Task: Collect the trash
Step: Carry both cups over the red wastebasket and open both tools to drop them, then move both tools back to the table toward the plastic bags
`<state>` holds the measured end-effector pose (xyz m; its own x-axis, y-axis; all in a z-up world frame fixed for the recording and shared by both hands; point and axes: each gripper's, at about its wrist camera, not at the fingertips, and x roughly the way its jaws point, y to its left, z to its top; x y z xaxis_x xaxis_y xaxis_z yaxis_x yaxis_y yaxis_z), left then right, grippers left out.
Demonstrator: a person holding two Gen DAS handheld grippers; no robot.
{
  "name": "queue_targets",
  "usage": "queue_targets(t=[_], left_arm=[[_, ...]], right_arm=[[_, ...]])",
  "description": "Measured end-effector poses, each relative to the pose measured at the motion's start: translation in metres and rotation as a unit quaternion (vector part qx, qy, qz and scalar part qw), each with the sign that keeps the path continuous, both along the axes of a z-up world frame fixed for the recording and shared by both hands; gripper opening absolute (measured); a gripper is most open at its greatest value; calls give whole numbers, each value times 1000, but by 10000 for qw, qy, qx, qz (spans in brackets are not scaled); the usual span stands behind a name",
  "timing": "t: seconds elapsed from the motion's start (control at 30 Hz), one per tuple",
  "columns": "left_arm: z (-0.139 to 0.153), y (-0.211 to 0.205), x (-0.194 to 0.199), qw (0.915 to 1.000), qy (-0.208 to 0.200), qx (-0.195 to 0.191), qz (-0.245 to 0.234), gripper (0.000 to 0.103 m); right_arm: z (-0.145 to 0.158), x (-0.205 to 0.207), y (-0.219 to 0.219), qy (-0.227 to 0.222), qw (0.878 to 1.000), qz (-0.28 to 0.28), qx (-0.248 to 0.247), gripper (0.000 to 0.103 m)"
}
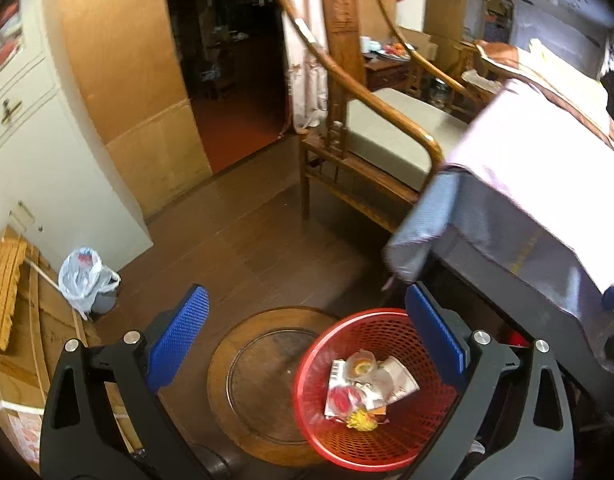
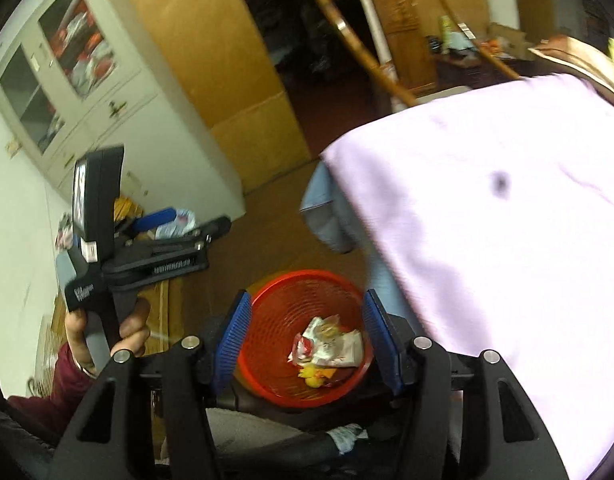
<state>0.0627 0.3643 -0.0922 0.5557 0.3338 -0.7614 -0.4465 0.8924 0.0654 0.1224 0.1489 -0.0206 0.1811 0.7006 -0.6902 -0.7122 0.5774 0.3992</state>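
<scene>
A red mesh trash basket (image 1: 327,432) stands on the wooden floor; it also shows in the right wrist view (image 2: 275,320). Inside lie crumpled wrappers (image 1: 367,384), a clear cup and a yellow scrap (image 1: 361,420); the wrappers (image 2: 331,346) show in the right wrist view too. My left gripper (image 1: 307,316) is open and empty, above and to the left of the basket. My right gripper (image 2: 307,332) is open and empty, straight above the basket. The left gripper's body (image 2: 147,256), held in a hand, shows at the left of the right wrist view.
A table with a pale pink cloth (image 2: 487,220) overhangs the basket on the right. A round wooden stool top (image 1: 263,380) sits left of the basket. A wooden armchair (image 1: 371,132), a white cabinet (image 1: 35,140) and a small bagged bin (image 1: 87,280) stand around.
</scene>
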Motion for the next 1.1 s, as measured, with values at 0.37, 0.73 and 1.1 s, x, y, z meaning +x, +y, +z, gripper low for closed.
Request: queue_targets(t=[0.37,0.73,1.1], left_arm=[[36,-135,37,9920,-123,-101,-1253,96],[45,-333,114,9539,37,-19,-3001,96],[19,-444,205,9286,583,77,-3664,97]], right_arm=[[13,12,-146,-549,9848,-1576,480,69],[-17,19,-366,-351,9132,-3973,840,81],[-63,35,-441,6,8740,-4764,960,82]])
